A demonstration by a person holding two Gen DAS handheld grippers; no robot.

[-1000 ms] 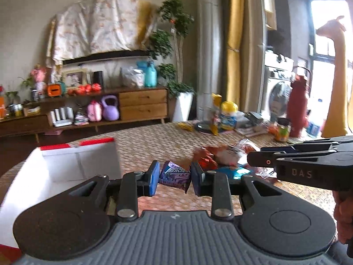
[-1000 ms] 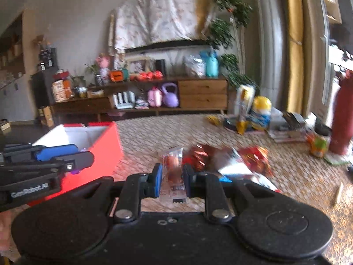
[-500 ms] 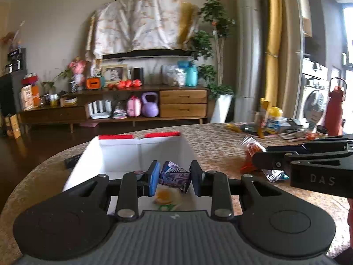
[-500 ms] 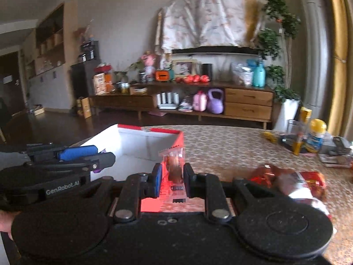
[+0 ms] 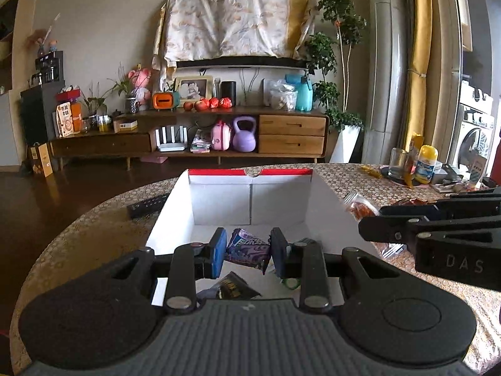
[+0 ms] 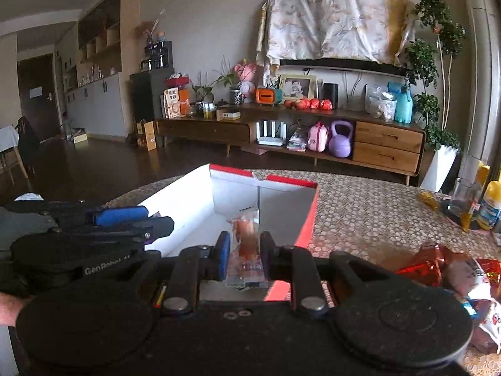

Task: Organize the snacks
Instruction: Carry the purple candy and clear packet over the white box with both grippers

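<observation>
The purple packet (image 5: 249, 247) hangs over the open box (image 5: 250, 199), pinched between the pads of the left tongs (image 5: 248, 250), which are closed down on it. Held above the box's white floor, it looks ready to drop among the 2 or so packets (image 5: 233, 288) lying there. The right tongs (image 6: 245, 255) are nearly closed on a clear orange packet (image 6: 245, 250), poised at the box's near red wall (image 6: 308, 219), probably next in. More snacks (image 6: 451, 269) wait in a heap on the patterned surface (image 6: 375, 213) just right of the box.
</observation>
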